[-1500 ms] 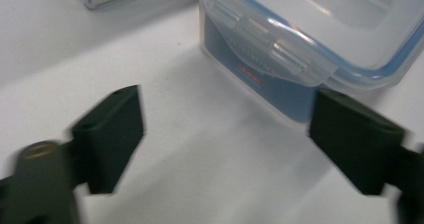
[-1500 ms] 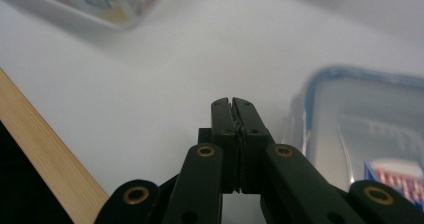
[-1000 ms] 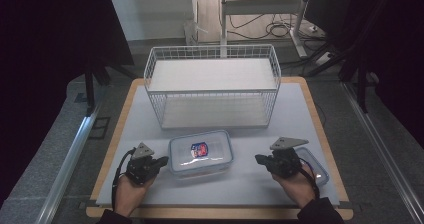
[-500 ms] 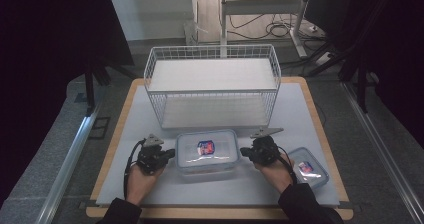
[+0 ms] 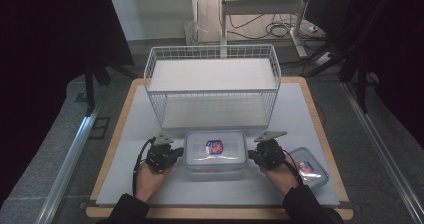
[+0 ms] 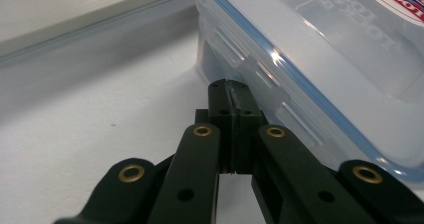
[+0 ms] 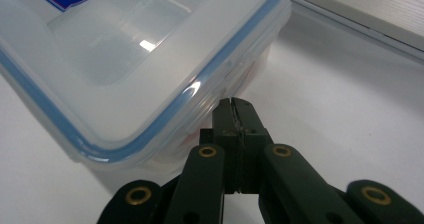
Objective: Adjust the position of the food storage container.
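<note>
Two sets of tongs flank one large clear box (image 5: 215,151) with a blue-edged lid, which sits on the near middle of the table (image 5: 125,149), just in front of the white wire basket (image 5: 212,86). The left tongs (image 5: 176,153) are clenched with nothing between their jaws, their tip against the box's left side below the lid rim. The right tongs (image 5: 251,155) are likewise clenched and empty, their tip at the box's right side. A smaller lidded box (image 5: 307,166) lies near the right edge. By my reading, the approach is done; the box has not left the table, so squeezing it from both sides, lifting and setting it into the basket remain.
</note>
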A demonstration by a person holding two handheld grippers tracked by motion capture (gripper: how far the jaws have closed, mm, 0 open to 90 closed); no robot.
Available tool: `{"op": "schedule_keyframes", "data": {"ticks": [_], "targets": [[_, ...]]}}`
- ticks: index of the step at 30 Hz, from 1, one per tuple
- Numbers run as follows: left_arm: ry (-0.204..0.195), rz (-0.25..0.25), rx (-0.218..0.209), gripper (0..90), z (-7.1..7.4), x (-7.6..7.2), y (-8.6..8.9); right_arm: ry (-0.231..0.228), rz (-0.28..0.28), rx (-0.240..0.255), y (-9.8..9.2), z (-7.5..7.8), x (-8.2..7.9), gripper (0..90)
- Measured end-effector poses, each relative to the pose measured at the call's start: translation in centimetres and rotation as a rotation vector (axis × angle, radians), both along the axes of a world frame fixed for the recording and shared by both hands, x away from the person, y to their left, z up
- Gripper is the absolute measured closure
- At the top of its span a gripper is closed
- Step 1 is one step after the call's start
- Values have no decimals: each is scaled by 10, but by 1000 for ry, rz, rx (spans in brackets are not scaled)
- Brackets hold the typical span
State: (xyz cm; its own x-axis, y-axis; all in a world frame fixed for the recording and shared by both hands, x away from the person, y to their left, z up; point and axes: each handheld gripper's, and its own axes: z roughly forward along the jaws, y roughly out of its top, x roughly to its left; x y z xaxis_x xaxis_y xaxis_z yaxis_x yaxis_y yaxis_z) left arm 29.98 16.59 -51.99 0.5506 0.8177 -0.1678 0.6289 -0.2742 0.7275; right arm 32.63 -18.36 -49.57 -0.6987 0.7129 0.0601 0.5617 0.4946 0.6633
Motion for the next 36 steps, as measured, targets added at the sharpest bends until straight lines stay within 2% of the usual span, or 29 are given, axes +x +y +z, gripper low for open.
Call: {"op": "schedule_keyframes", "data": {"ticks": [5,7,8,9,10,11,16,17,18,21,23,26,27,28,29,30,31,36], "targets": [[-3,-14,6,900,0,-1,-3,-8,3,-9,-5,1,-2,900],[-3,-17,-12,899,2,-2,0,-6,11,-8,-6,2,-2,895],[-15,-6,9,866,4,-3,1,-14,9,-12,-6,3,-3,872],[-15,-6,9,825,4,-3,1,-14,9,-12,-6,3,-3,872],[-41,8,53,770,6,-6,3,-36,2,-15,-11,6,-4,811],[-70,15,96,728,8,-10,8,-45,0,-10,-13,7,-5,788],[-104,17,128,514,10,-20,15,-83,-21,33,-28,15,-9,614],[-112,13,136,514,11,-22,16,-83,-21,33,-28,15,-9,614],[-128,1,144,425,11,-27,19,-97,-21,44,-31,17,-11,541],[-127,-16,125,317,9,-32,23,-104,-16,55,-35,18,-13,429],[-120,-23,100,278,8,-33,26,-103,-9,63,-38,17,-14,356],[-125,-30,67,235,9,-34,27,-103,-7,69,-40,18,-16,315],[-126,-33,65,165,10,-35,27,-108,-10,83,-42,19,-17,277],[-129,-31,73,165,10,-36,26,-108,-10,83,-42,19,-17,277],[-131,-35,104,99,8,-38,25,-107,-9,97,-44,19,-17,254],[-131,-35,104,73,8,-38,25,-107,-9,97,-44,19,-17,254],[-123,-38,123,56,6,-39,24,-98,-7,103,-45,16,-16,213],[-113,-31,109,34,3,-37,28,-78,-7,106,-44,12,-13,162]]}}
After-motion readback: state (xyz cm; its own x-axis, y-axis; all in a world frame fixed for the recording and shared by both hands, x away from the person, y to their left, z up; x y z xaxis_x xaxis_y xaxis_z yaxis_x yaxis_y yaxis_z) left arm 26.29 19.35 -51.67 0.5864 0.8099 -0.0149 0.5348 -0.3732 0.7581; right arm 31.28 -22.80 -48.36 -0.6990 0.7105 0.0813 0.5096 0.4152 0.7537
